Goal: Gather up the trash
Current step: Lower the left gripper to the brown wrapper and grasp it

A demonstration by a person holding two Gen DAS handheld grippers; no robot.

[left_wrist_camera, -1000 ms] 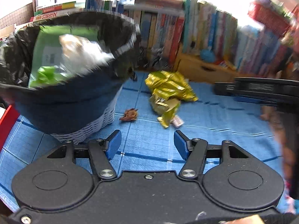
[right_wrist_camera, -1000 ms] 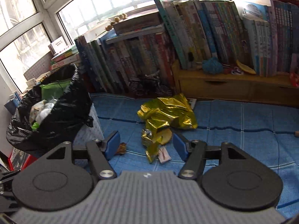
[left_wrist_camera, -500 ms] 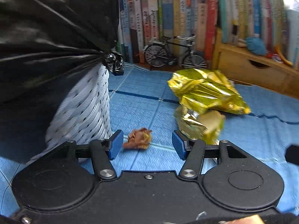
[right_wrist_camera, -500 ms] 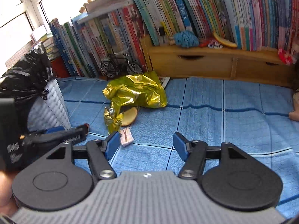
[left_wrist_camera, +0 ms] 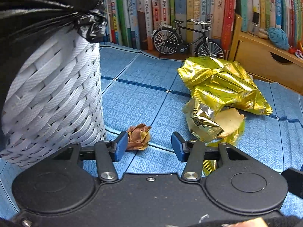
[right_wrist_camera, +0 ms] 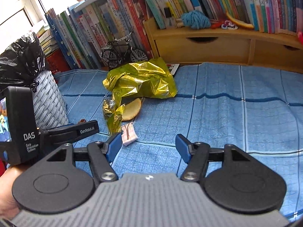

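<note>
Left gripper (left_wrist_camera: 147,143) jaws closing around brown wad (left_wrist_camera: 138,136) at lower centre, left pad touching it, not yet clamped. Right gripper (right_wrist_camera: 147,147) open, empty; gold wrapper (right_wrist_camera: 140,81) mid-frame, bin (left_wrist_camera: 55,98) left.

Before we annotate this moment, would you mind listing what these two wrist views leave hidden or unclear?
- Contents of the white woven bin: hidden in both views by the black bag and the low camera angle.
- Brown crumpled scrap: its near-left edge sits behind a finger of the closing left gripper, so contact is unclear; in the right view it is almost wholly hidden.
- Small pink wrapper: print too small to read.
- Round biscuit-like piece: partly covered by the gold foil bag.
</note>
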